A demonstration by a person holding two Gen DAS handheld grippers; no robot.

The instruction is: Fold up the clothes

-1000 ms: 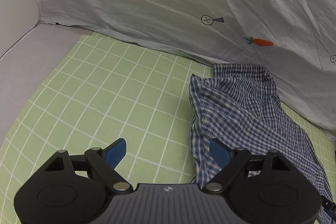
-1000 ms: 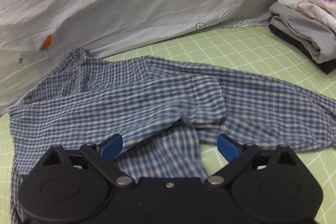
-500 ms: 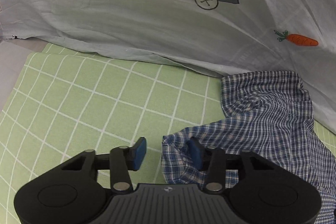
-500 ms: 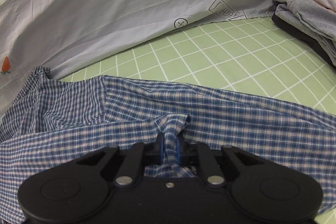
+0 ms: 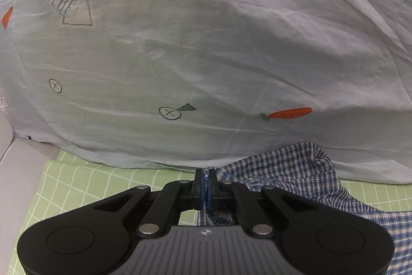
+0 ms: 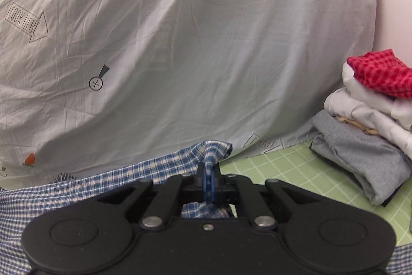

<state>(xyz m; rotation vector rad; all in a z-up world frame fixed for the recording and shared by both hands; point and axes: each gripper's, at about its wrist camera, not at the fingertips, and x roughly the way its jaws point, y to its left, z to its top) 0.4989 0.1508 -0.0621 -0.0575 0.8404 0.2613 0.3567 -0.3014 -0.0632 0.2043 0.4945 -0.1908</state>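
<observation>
Left wrist view: the left claw (image 5: 206, 187) is pinched tight on an edge of the blue checked shirt (image 5: 296, 172), whose cloth bunches between the blue pads and trails off to the claw's right and below it. Ahead hangs a pale printed sheet (image 5: 206, 43); the green grid mat (image 5: 90, 184) lies bare to the claw's left.

Right wrist view: the right claw (image 6: 208, 183) is likewise clamped on a fold of the shirt (image 6: 164, 164), which spreads to its left. A stack of folded clothes (image 6: 365, 141) sits to its right on the mat.

I judge a two-handed fold or spreading lift is in hand; next both grips should travel together, keeping the cloth taut, short of the sheet and the stack.
</observation>
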